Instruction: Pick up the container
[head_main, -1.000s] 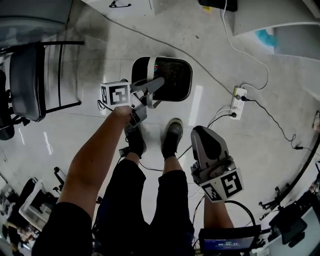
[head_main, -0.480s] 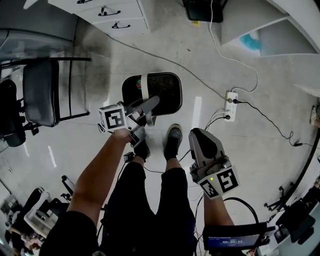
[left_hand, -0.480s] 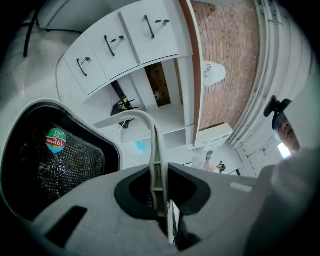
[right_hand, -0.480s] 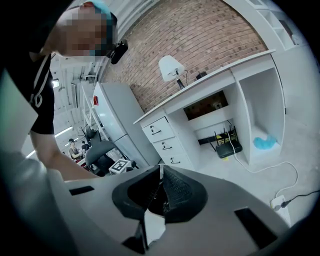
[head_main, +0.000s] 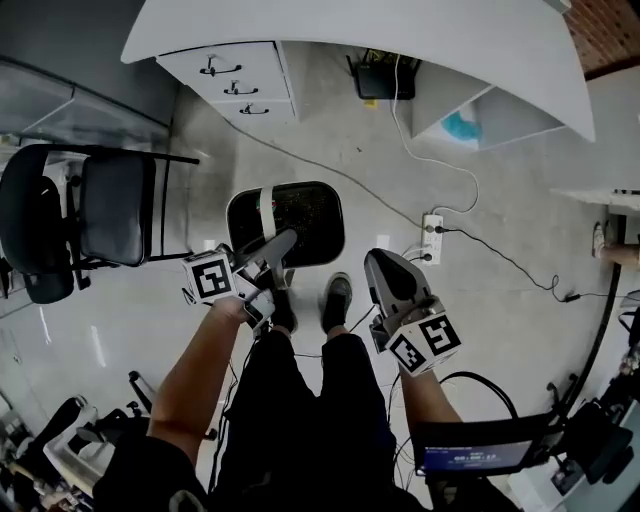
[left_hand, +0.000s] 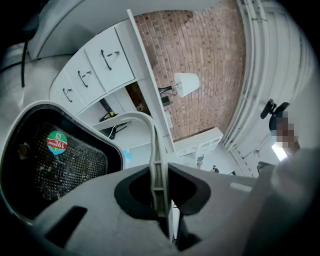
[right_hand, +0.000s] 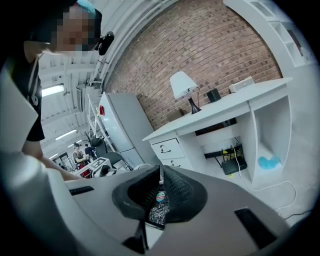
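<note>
The container (head_main: 305, 215) is a black mesh basket with a white handle (head_main: 262, 210); it hangs above the floor in front of the person's shoes. My left gripper (head_main: 283, 241) is shut on that handle, and in the left gripper view the white handle (left_hand: 154, 150) runs straight into the closed jaws of the left gripper (left_hand: 161, 175), with the basket (left_hand: 60, 165) hanging at lower left. My right gripper (head_main: 384, 263) is held to the right of the basket, apart from it. In the right gripper view the right gripper (right_hand: 160, 172) has its tips together with nothing between them, and the basket (right_hand: 159, 206) shows beyond.
A white desk (head_main: 350, 30) with drawers (head_main: 232, 75) stands ahead, with a black box (head_main: 381, 76) under it. A black chair (head_main: 100, 215) is at the left. A power strip (head_main: 432, 228) and cables lie on the floor at the right.
Both grippers have risen, and the basket has come up with the left one. The floor now looks farther away and the desk has come into the head view.
</note>
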